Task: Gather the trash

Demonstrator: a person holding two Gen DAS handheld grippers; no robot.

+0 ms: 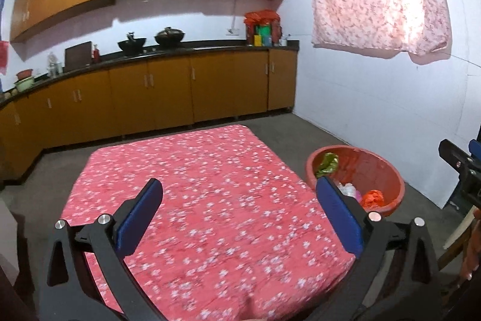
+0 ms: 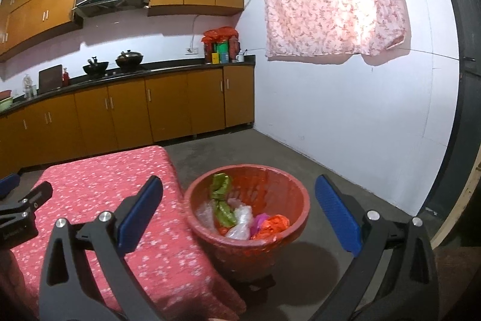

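The left gripper [image 1: 239, 214] has its blue-padded fingers [image 1: 139, 218] spread wide with nothing between them; beyond and below them lies only the flowered red cloth covering the counter [image 1: 192, 170]. No wrapper, bag or scrap shows anywhere on that cloth in the left wrist view, and the part of it seen in the right wrist view looks just as bare.

The right gripper [image 2: 239, 214] is likewise wide open and empty. Between its fingers, a little ahead of the tips, stands the red plastic basin [image 2: 288, 179] on the concrete floor [image 2: 255, 146], just beside the counter's corner. Inside it lies the trash: a crumpled green wrapper [image 2: 221, 194] towards the far left wall, clear plastic bags [image 2: 240, 223] in the middle, a pink scrap [image 2: 259, 221] and an orange plastic bag [image 2: 273, 226] towards the near rim. In the left wrist view the same basin sits beyond the right-hand finger, partly hidden by it.

Judging from this, the collecting looks essentially finished: everything recognisable as rubbish is already in the basin, both sets of fingers are free, and no piece is left within view on the cloth or on the floor around it. What lies behind the cameras cannot be told, so a stray item elsewhere remains possible.
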